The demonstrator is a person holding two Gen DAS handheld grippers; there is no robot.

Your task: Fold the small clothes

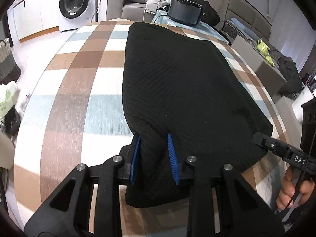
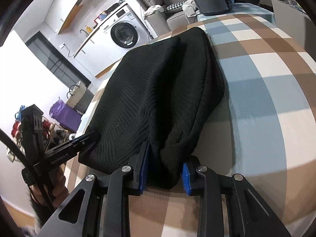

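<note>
Here both grippers angle steeply down at a checked tablecloth (image 1: 79, 102), each pinching the near edge of a black knitted garment (image 1: 177, 83) that lies folded along the table. The left gripper (image 1: 154, 148) has its blue pads (image 1: 136, 158) drawn in on a bunched fold of the knit near the garment's left corner, the jaws narrowed but held apart by the cloth. The right gripper (image 2: 165, 164) likewise clamps a gathered ridge of the same fabric, close to its right corner.

The left wrist view catches the right gripper's black finger at the garment's edge, with the person's hand (image 1: 292, 189) wrapped round its handle; it also shows a yellow-green teapot (image 1: 262, 46) on a grey block to the right. The right wrist view shows the left gripper's fingers at the knit's left edge, a purple bag (image 2: 67, 116) on the floor and a washing machine (image 2: 124, 33) beyond. A black cooker (image 2: 214, 2) stands at the table's far end.
</note>
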